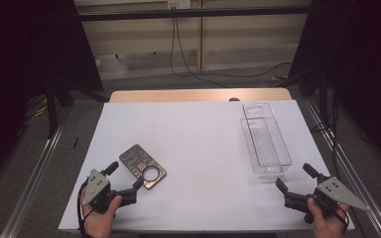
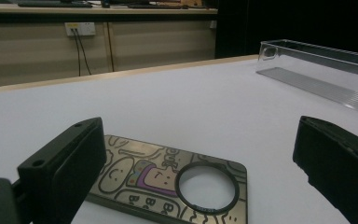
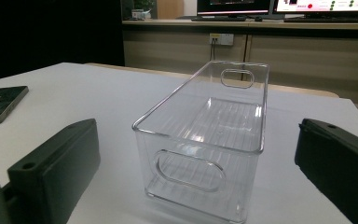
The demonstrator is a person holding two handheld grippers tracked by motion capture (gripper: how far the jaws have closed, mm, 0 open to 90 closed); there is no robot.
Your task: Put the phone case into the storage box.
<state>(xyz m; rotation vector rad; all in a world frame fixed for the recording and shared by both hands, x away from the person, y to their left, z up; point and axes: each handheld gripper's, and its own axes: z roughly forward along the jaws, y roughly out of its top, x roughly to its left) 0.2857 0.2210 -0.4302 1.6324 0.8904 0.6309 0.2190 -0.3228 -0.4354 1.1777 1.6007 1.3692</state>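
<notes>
A flat metal card (image 1: 143,166) with cartoon drawings and a round hole lies on the white table sheet (image 1: 198,144) at the front left. My left gripper (image 1: 126,174) is open with its jaws on either side of the card's near corner, not touching it. From the left gripper view the card (image 2: 140,177) lies flat between the jaws of that gripper (image 2: 198,135). An empty clear plastic bin (image 1: 265,144) stands at the right. My right gripper (image 1: 293,176) is open just in front of the bin's near end. The bin (image 3: 191,172) faces that gripper (image 3: 196,128) with its handle cutout.
The table's wooden far edge (image 1: 198,95) shows past the sheet. Metal rails (image 1: 39,163) run along both sides of the table. Cables (image 1: 183,54) hang down the wall behind. The sheet's middle lies bare between card and bin.
</notes>
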